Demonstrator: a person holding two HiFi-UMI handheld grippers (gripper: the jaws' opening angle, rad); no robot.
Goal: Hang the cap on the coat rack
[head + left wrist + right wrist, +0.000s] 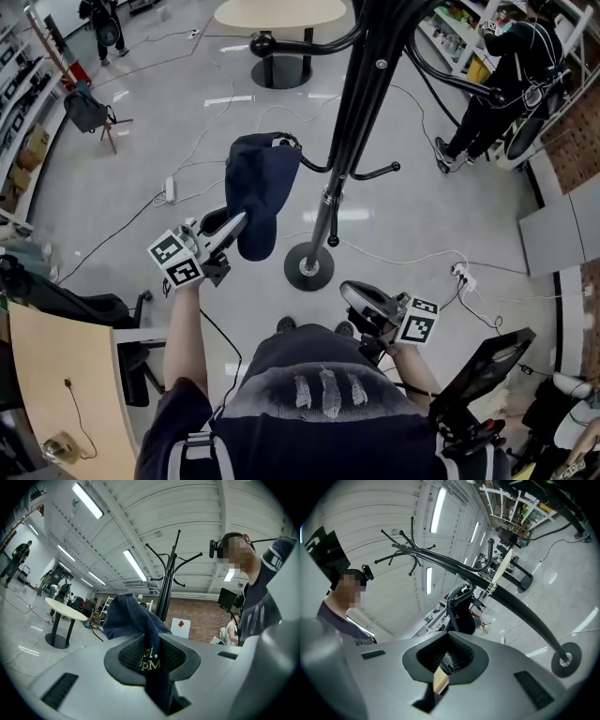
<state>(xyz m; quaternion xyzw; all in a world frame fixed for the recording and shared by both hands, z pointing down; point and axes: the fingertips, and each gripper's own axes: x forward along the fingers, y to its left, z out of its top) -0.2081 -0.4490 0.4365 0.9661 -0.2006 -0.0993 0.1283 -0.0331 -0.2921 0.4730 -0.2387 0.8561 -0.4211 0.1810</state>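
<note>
Cap (262,183), navy, its yellow stitched lettering too folded to read, is clamped in the left tongs (228,225) just beside the coat rack (328,202); right tongs (361,302) sit nearly together, empty

The room was bright, evenly lit by ceiling strip lights (88,500) that left pale glare streaks on the glossy floor (230,99). Shadows were soft. Both gripper views bent strongly toward black, rounded edges, and their near foreground looked slightly soft.
</note>
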